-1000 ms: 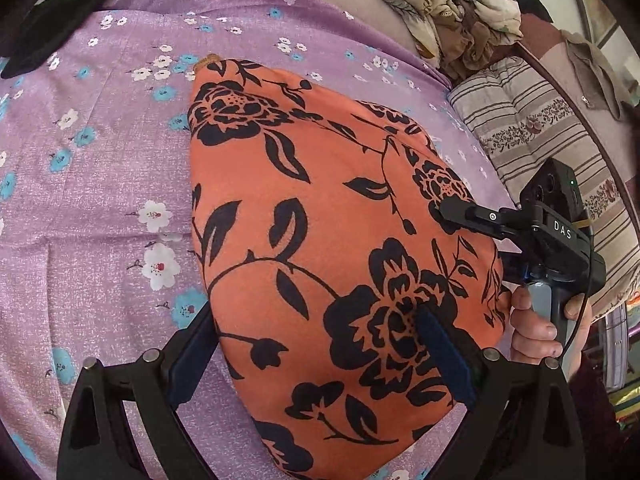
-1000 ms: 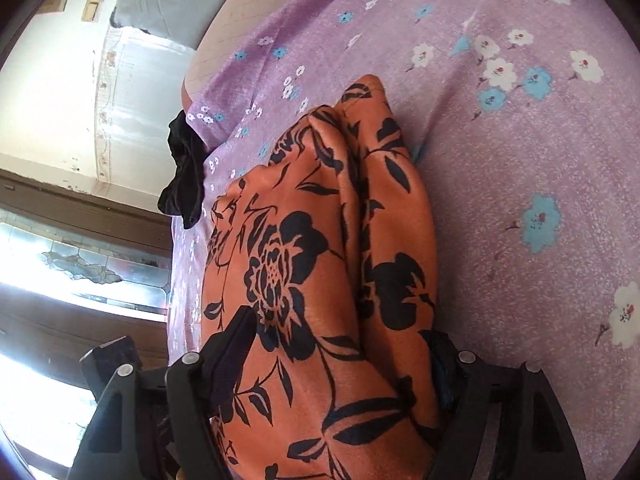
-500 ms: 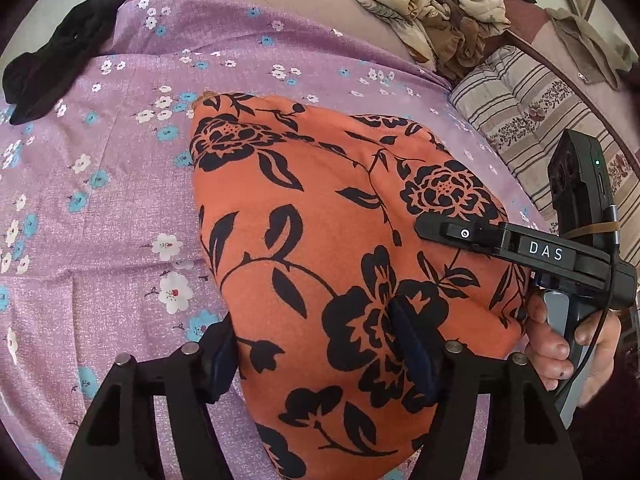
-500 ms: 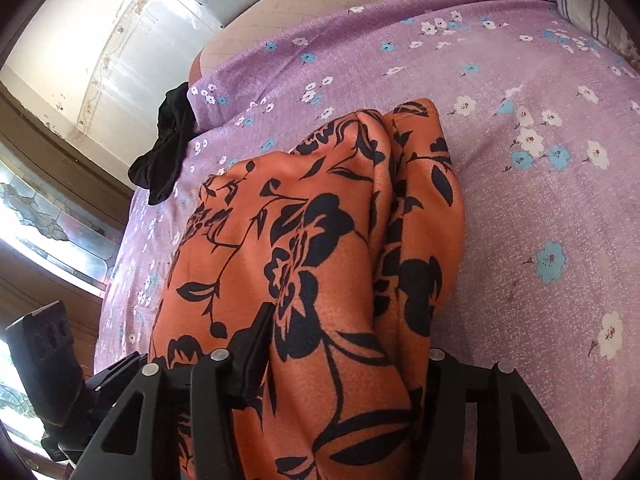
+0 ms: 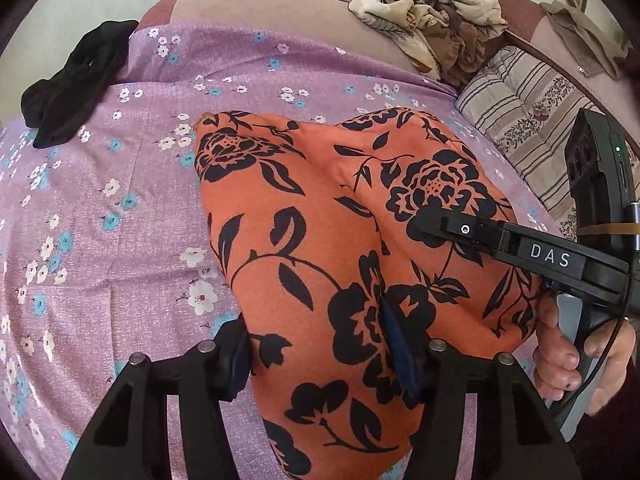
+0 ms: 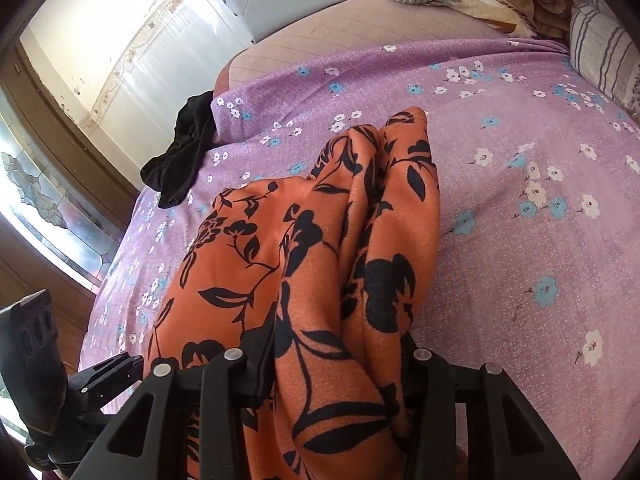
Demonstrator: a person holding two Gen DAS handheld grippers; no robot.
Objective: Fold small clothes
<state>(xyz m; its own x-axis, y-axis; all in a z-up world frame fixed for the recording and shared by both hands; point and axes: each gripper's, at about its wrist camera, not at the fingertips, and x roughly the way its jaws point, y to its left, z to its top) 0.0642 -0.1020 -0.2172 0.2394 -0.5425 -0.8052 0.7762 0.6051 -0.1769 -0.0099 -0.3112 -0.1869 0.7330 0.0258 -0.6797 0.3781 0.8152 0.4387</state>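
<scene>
My left gripper (image 5: 320, 356) and right gripper (image 6: 336, 364), jaws just closing, each clamped on the orange floral cloth (image 5: 340, 240) at frame centre, lifted over the purple bedsheet (image 5: 100, 240), black garment (image 5: 72, 92) upper left.

Orange cloth with black flowers (image 6: 320, 264) bunched up between the jaws of the right gripper (image 6: 336, 364), jaws just been closing and pressing on it. Lying on purple bed sheet with little flowers (image 6: 520, 200). Black cloth (image 6: 180, 160) at sheet's far edge. Left gripper (image 6: 108, 372) low at left.
</scene>
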